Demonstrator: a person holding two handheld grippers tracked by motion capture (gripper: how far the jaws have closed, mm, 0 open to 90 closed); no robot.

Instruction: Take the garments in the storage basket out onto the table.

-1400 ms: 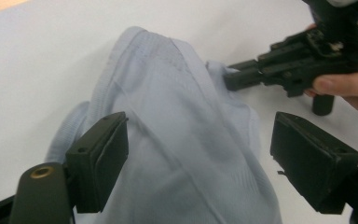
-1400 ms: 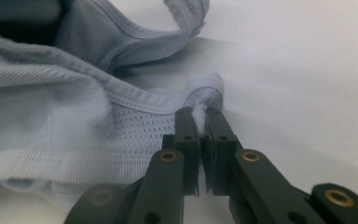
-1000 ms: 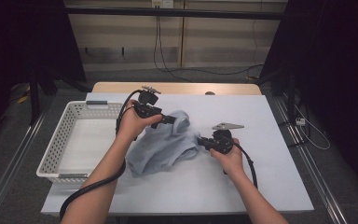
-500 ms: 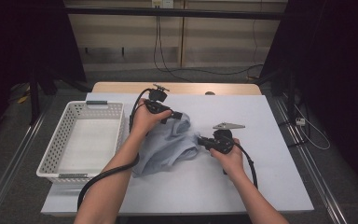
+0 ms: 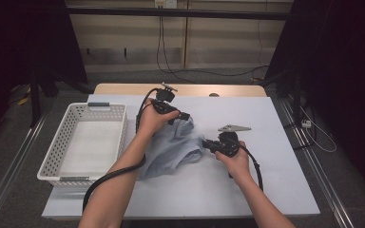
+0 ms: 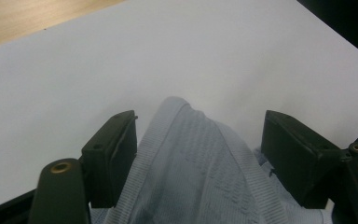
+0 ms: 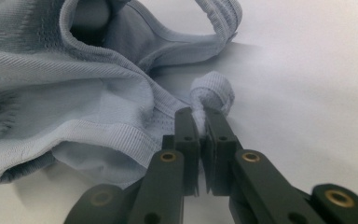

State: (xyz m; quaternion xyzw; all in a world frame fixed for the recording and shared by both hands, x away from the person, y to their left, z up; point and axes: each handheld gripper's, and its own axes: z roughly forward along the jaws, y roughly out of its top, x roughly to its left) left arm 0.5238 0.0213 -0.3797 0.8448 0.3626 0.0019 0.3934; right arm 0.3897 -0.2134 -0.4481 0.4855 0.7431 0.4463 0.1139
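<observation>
Jaws of the right gripper (image 7: pixel 200 122) were pressed together on a thin rolled edge of the light blue garment (image 5: pixel 171 147), and the cloth bulged out just past the tips. The left gripper (image 6: pixel 198 154) had its jaws standing apart on both sides of a raised fold of the same garment; they had just been moving, and the pads did not press the cloth. In the high view the left gripper (image 5: pixel 184 116) was at the far edge of the garment, which lay crumpled on the white table (image 5: pixel 266 190), near the middle. A white basket (image 5: pixel 57 161) stood to the left of it, beside the person's left forearm (image 5: pixel 123 171).
</observation>
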